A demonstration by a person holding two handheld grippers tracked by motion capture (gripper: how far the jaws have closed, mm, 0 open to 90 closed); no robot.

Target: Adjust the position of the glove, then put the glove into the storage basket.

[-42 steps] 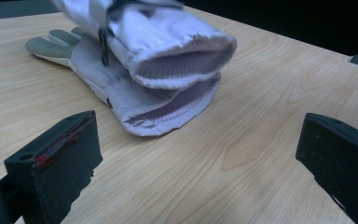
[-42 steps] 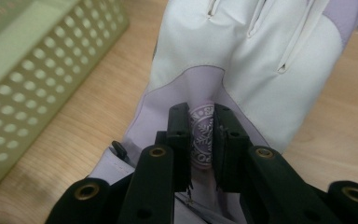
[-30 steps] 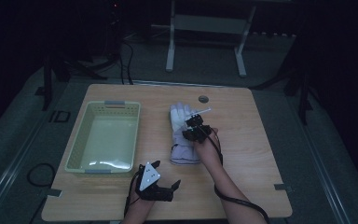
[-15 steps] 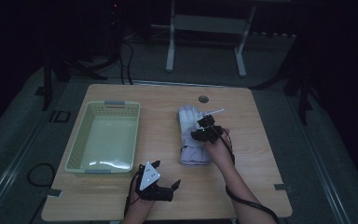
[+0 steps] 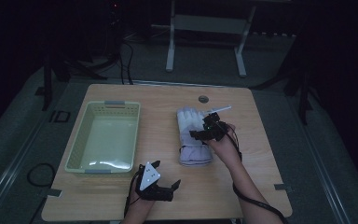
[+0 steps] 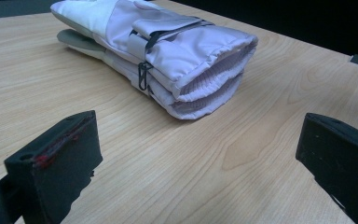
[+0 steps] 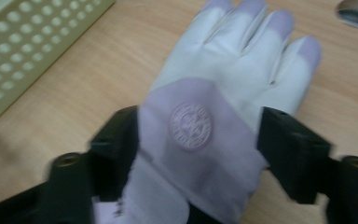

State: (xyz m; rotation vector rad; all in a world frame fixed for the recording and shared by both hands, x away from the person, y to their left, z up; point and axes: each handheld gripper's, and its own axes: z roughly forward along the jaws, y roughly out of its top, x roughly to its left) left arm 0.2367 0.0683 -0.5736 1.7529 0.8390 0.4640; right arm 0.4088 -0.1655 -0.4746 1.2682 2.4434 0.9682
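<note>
A pair of pale lilac-and-white gloves point(image 5: 192, 140) lies stacked flat on the wooden table point(image 5: 261, 154), fingers pointing away from me. My right gripper point(image 5: 204, 133) hovers low over the gloves' right side. Its jaws have just been opening. In the right gripper view they stand on either side of the top glove point(image 7: 233, 70), which lies between them, off the pads; the right gripper point(image 7: 198, 144) is open. My left gripper point(image 5: 167, 173) rests near the table's front edge, open, nothing between its jaws. Ahead of my left gripper point(image 6: 200, 154), the gloves' cuff end point(image 6: 200, 70) faces it.
A pale green perforated basket point(image 5: 74, 144), with nothing in it, stands on the table's left half, its wall point(image 7: 23, 42) close to the gloves. A small round cap point(image 5: 203, 99) sits in the tabletop beyond the glove fingertips. A table frame stands on the floor behind.
The right gripper and the gloves have shifted a little to the right, and its jaws have opened, letting go of the glove. The left gripper has stayed put.
</note>
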